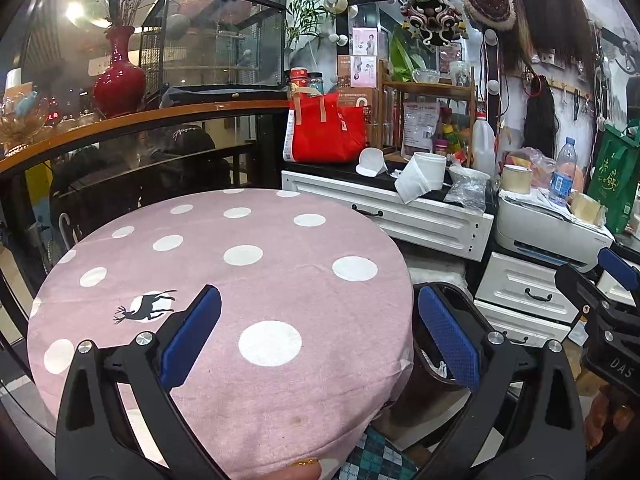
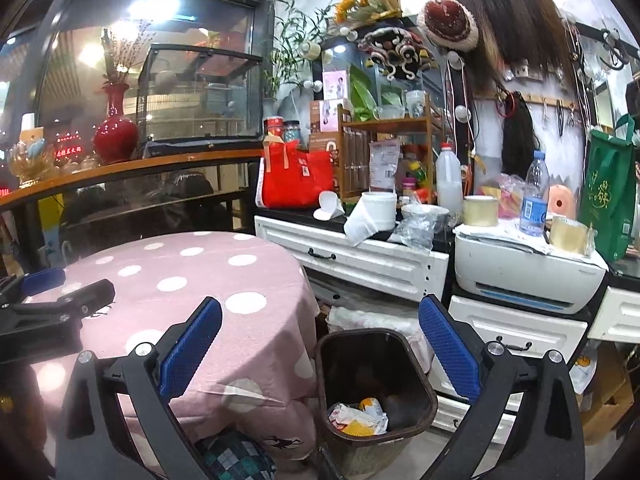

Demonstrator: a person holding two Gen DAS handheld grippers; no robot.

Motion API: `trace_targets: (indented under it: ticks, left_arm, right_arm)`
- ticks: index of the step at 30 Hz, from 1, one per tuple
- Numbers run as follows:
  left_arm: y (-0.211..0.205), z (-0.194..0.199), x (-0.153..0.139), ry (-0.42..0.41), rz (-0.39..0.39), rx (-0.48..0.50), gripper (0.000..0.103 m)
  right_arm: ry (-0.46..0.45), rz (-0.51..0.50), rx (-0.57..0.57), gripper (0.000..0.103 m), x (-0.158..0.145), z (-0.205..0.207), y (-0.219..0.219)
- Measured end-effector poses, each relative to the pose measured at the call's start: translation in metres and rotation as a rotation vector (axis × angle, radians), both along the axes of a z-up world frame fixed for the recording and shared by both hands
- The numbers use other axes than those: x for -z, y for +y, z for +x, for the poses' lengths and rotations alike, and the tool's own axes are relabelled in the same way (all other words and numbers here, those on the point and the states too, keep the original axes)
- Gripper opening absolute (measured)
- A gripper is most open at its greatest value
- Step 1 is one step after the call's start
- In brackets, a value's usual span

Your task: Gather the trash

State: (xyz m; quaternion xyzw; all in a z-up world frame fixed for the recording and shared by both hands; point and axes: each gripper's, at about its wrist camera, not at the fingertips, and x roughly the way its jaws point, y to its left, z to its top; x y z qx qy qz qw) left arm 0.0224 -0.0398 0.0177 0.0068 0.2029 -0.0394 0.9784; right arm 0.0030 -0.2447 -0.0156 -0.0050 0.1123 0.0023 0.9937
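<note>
Hovering spread and empty, both grippers (image 1: 316, 344) (image 2: 320, 354) seem finished: wrappers (image 2: 358, 416) lie binned (image 2: 420, 372), tablecloth (image 1: 240, 280) bare; next, withdraw.

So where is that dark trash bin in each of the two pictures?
Left wrist view: trash bin at lower right, mostly hidden behind the table edge and the blue pad.
Right wrist view: bottom centre, open, wrappers inside.
Shared landmark: pink polka-dot tablecloth just left of it.
</note>
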Motion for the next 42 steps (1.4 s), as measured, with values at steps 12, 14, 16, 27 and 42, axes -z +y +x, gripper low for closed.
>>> trace_targets:
  ticks: [12, 14, 16, 27, 42]
  left_arm:
    - [0.002, -0.008, -0.003, -0.047, -0.012, -0.018, 0.097]
    - [0.003, -0.008, -0.004, -0.052, -0.016, -0.019, 0.097]
    - [0.003, -0.008, -0.004, -0.053, -0.018, -0.020, 0.097]
    - [0.003, -0.010, -0.005, -0.063, -0.019, -0.023, 0.097]
    - [0.002, -0.010, -0.005, -0.064, -0.021, -0.012, 0.097]
  right_arm:
    - [-0.007, -0.003, 0.005, 0.097, 0.000, -0.002, 0.001]
    - [-0.009, -0.004, 0.007, 0.097, 0.000, -0.002, 0.002]
    - [-0.011, -0.006, 0.006, 0.097, 0.000, -0.002, 0.002]
    - [-0.011, -0.006, 0.007, 0.097, 0.000, -0.003, 0.003]
    - [-0.011, -0.008, 0.006, 0.097, 0.000, -0.003, 0.004]
